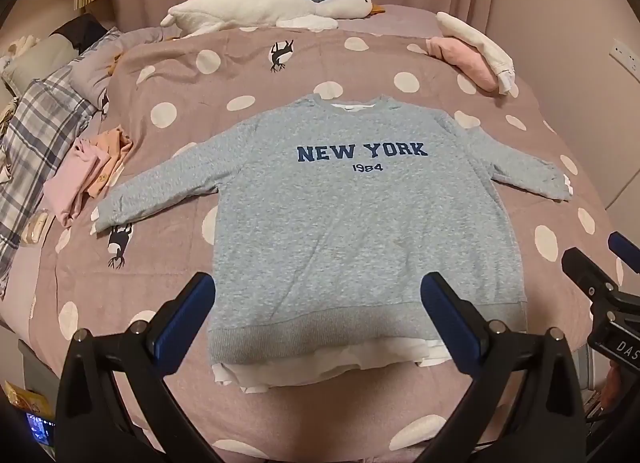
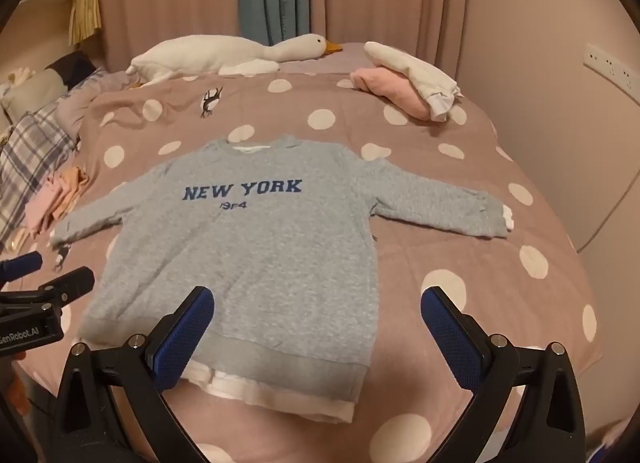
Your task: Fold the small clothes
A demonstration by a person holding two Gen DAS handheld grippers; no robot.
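A small grey sweatshirt [image 1: 352, 223] printed "NEW YORK 1984" lies flat and face up on the bed, both sleeves spread out sideways, a white hem showing under its ribbed bottom edge. My left gripper [image 1: 318, 303] hangs open above the sweatshirt's lower hem, nothing between its blue pads. In the right wrist view the same sweatshirt [image 2: 248, 247] lies left of centre. My right gripper [image 2: 318, 315] is open above its lower right corner, holding nothing. The right gripper also shows at the left wrist view's right edge [image 1: 600, 275], and the left gripper at the other view's left edge [image 2: 44, 283].
The bed wears a pink cover [image 1: 400, 59] with white dots. A plush white goose [image 1: 260, 7] lies along the far edge. Folded pink and white clothes [image 1: 476, 51] sit at the far right, pink and orange garments [image 1: 92, 171] at the left beside a plaid blanket [image 1: 36, 135].
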